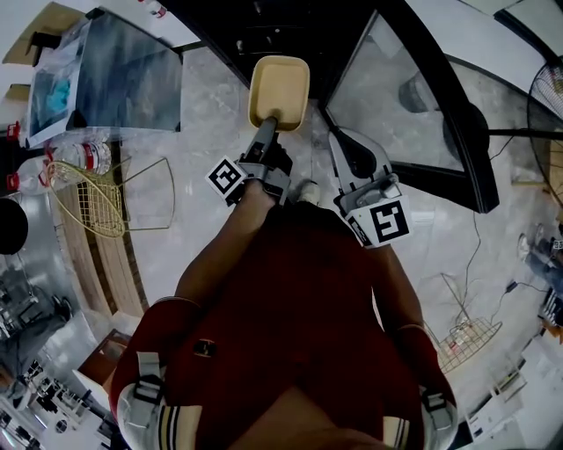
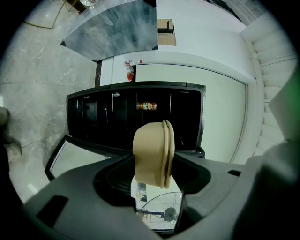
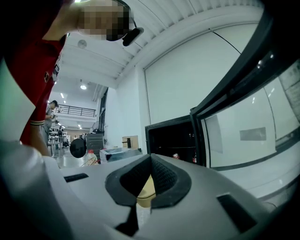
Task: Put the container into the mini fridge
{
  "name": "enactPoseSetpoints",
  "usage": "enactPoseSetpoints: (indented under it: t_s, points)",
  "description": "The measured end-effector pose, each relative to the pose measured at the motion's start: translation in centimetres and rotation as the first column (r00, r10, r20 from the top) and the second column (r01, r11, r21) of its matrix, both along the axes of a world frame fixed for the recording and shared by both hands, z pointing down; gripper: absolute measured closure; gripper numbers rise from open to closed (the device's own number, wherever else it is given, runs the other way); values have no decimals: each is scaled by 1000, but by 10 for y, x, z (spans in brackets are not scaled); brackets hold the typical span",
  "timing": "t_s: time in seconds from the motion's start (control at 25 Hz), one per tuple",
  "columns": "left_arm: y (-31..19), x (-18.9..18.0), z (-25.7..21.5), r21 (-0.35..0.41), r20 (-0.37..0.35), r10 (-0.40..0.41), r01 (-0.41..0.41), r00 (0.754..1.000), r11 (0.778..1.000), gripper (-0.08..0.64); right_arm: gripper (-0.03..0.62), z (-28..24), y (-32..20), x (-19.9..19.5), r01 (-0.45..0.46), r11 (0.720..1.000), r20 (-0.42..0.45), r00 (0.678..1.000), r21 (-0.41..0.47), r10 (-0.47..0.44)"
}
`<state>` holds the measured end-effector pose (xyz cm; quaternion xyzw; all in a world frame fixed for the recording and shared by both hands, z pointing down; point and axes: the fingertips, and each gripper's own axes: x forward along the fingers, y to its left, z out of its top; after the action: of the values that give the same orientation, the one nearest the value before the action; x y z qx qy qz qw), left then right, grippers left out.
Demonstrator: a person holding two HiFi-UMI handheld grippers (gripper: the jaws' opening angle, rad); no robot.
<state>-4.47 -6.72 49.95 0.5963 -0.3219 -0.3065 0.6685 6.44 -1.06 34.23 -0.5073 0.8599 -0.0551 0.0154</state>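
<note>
Container [image 1: 280,90]: beige, lidded, clamped in the left gripper [image 1: 268,123] and held in the air just in front of the open mini fridge [image 1: 264,26], outside it. In the left gripper view the container [image 2: 152,152] stands on edge between the jaws, lid rim to the right, with the dark fridge interior [image 2: 136,117] straight behind it. One can [image 2: 146,106] sits on an upper shelf inside. The glass door [image 1: 413,105] is swung wide, to the right in the head view. Right gripper [image 1: 339,141] is beside the left, near the door; its jaws are together with nothing between them [image 3: 150,159]. Marble floor [image 1: 193,97] below.
</note>
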Motion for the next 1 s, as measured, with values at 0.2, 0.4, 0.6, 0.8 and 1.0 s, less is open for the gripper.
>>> enactPoseSetpoints:
  t_s: [0.2, 0.4, 0.6, 0.8, 1.0]
  points:
    - [-25, 6, 28, -28, 15, 0, 1, 1000, 1000, 319, 595, 6, -14, 1, -8, 1000, 6, 1000, -14, 8]
    - [-54, 14, 59, -45, 15, 20, -19, 1000, 999, 319, 595, 21, -31, 4, -43, 998, -13, 999, -50, 42]
    - [-83, 14, 92, -75, 38, 59, -56, 998, 996, 319, 595, 34, -54, 5, -99, 994, -49, 994, -42, 97]
    - [-115, 22, 110, -72, 45, 83, -79, 996, 994, 319, 595, 54, -79, 2, -144, 988, -78, 987, -63, 139]
    - [-143, 27, 136, -95, 62, 97, -91, 993, 991, 318, 595, 62, -97, -6, -173, 982, -73, 983, -75, 168]
